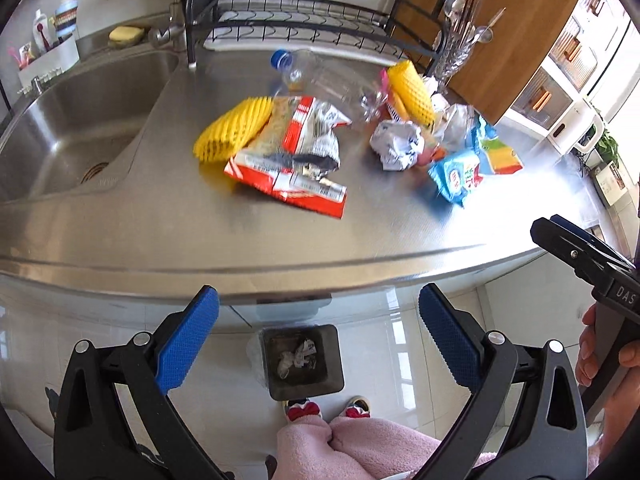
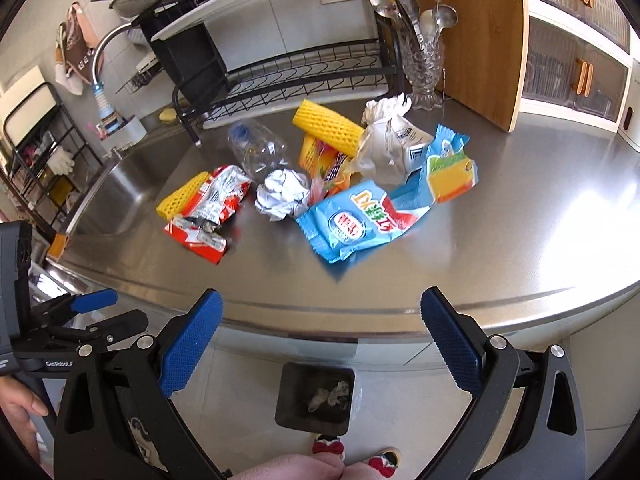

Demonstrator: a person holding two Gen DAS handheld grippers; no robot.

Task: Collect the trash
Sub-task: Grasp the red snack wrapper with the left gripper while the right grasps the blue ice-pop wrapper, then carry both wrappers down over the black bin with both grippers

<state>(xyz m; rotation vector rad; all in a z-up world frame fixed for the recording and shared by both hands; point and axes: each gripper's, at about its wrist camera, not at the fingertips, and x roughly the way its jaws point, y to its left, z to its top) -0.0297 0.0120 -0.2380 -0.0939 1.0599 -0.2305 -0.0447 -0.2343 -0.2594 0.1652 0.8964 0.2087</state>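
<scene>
A home kitchen. A stainless steel table point(image 1: 120, 236) fills the middle of both views, with a sink point(image 1: 68, 120) sunk in at left, a black dish rack point(image 2: 288, 68) at the top, spoons in a glass holder point(image 2: 424, 68) at upper right, and cabinets point(image 2: 576, 80) beyond.

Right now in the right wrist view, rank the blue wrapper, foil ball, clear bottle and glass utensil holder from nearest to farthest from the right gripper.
1. Blue wrapper: at the front of the pile, nearest the right gripper.
2. Foil ball: just behind, slightly left.
3. Clear bottle: further back, left.
4. Glass utensil holder: at the back right, beside the wooden board.
</scene>
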